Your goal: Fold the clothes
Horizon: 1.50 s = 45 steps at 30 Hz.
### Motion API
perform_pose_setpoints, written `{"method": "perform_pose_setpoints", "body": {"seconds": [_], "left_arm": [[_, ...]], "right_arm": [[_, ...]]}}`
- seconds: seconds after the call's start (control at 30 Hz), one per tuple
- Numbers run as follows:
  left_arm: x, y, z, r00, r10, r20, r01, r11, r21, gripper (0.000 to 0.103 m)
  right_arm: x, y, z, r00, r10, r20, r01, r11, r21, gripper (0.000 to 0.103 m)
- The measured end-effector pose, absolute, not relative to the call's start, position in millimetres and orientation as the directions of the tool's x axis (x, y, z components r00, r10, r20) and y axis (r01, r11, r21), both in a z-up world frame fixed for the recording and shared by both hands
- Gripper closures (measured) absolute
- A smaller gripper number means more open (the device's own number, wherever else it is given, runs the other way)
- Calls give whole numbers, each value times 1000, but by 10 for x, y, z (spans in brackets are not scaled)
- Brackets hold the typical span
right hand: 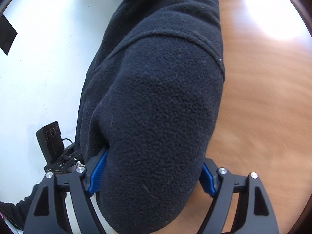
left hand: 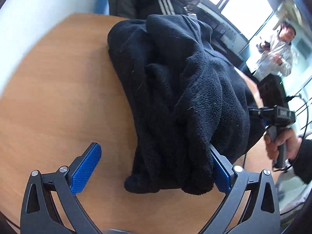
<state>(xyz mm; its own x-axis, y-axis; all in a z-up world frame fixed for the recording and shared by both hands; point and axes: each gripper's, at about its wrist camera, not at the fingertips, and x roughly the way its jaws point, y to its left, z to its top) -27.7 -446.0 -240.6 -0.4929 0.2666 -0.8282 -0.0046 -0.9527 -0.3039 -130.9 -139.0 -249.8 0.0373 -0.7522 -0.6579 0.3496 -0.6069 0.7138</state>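
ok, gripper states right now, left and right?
Left gripper: jaws wide open, black fleece lying between them, not clamped.
Right gripper: jaws around the fleece; grip cannot be told.

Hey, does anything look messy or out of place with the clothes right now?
Yes. The dark fleece garment lies bunched in a crumpled heap on the wooden table, not flat. Part of it sits between the fingers of the left hand-held gripper.

Right claw (right hand: pixel 151 172) spread wide, blue pads (right hand: pixel 97 170) on either side of a thick dark navy fleece garment (right hand: pixel 156 89) that fills the gap and bulges forward. Wood surface (right hand: pixel 263 97) to the claw's right, blurred. White floor (right hand: pixel 44 58) to its left. Black device (right hand: pixel 51 142) near the left finger.
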Motion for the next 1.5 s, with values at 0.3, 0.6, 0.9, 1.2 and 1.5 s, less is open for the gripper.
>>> {"method": "perform_pose_setpoints", "body": {"seconds": [0.3,0.6,0.9,1.2,1.5], "left_arm": [[-744,-5120,-2314,-516,155,-843,-3,-984,-180,0],[-735,-5197,-2073,-556,125,-822,54,-981,-185,6],[181,-3547,-697,-752,-11,-659,-23,-999,43,0],[875,-2571,-7,-706,-237,-667,331,-943,-15,0],[1112,-2592,456,-595,-477,-647,588,-807,54,0]], "right_arm": [[-1552,-2045,-2539,-62,-780,-623,313,-608,730,20],[-1525,-1907,-2383,-122,-761,-637,295,-641,709,8],[-739,-1284,-816,-351,-630,-693,575,-729,372,0],[-66,-1027,681,-506,-609,-611,708,-698,110,0],[98,-1225,913,-485,-534,-693,708,-705,49,0]]}}
